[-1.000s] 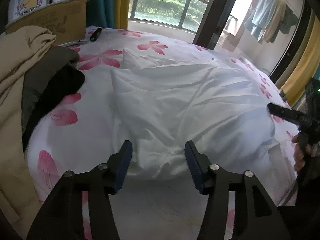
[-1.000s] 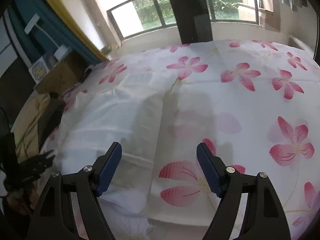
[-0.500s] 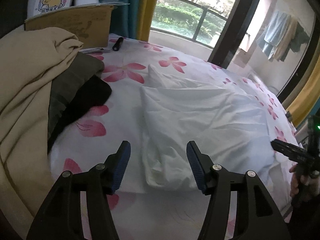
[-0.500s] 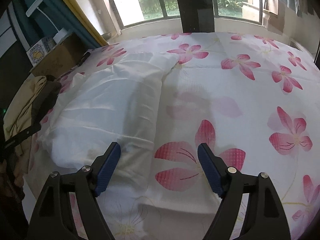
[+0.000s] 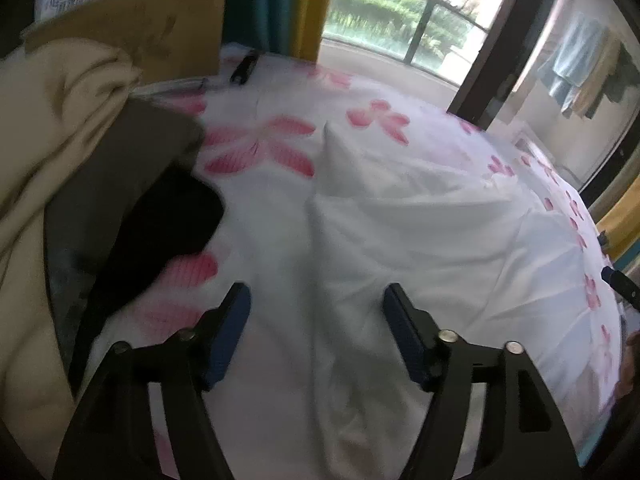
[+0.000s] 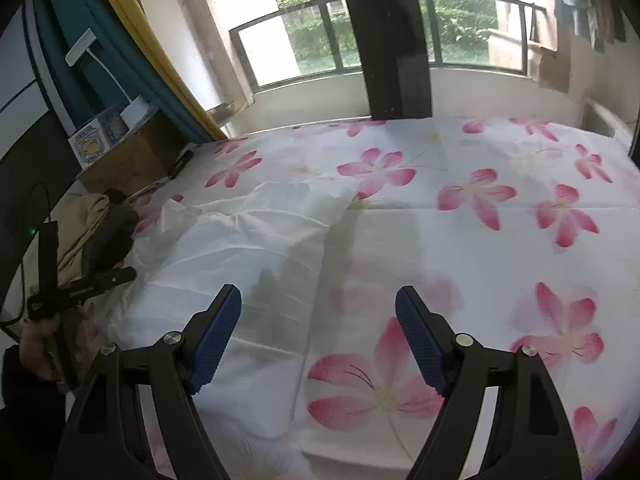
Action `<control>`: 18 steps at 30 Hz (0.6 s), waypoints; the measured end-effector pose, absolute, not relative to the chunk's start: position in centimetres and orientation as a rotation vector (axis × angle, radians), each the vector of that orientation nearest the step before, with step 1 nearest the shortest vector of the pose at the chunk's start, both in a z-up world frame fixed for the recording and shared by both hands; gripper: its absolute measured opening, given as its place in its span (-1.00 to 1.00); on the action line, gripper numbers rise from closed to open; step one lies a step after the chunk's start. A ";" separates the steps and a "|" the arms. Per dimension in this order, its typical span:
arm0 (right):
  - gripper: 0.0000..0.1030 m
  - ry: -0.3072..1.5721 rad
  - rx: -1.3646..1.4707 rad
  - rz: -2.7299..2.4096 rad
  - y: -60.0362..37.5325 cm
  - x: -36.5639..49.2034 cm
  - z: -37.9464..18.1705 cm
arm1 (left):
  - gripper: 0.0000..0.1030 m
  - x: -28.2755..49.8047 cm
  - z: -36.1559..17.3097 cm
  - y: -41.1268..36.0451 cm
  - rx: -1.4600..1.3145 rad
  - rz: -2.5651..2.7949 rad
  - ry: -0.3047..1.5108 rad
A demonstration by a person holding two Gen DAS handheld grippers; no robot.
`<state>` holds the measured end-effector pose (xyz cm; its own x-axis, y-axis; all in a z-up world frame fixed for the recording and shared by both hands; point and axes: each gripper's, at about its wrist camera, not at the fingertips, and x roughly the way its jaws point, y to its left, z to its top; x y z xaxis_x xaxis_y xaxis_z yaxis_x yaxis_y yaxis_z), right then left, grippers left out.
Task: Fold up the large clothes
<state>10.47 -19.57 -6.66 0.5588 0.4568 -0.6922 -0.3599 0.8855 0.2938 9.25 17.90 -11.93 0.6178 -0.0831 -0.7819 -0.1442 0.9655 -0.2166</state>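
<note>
Since half a second before, the left gripper (image 5: 316, 336) had pushed in closer over the crumpled white cloth garment (image 5: 420, 240), its blue-padded jaws spread wide and holding nothing. The right gripper (image 6: 318, 340) had barely shifted, equally wide and empty above the pink-flowered white bedsheet (image 6: 500, 240). The garment's near hem lay at six o'clock; bare sheet stretched toward three o'clock. A heap of beige and dark clothes (image 5: 60, 160) crowded nine o'clock. The garment lay rumpled, partly folded, mid-bed.
</note>
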 end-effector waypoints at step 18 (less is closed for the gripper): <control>0.55 0.969 0.180 0.610 -15.7 14.2 -11.3 | 0.59 11.8 -12.6 13.9 -0.521 -0.342 0.954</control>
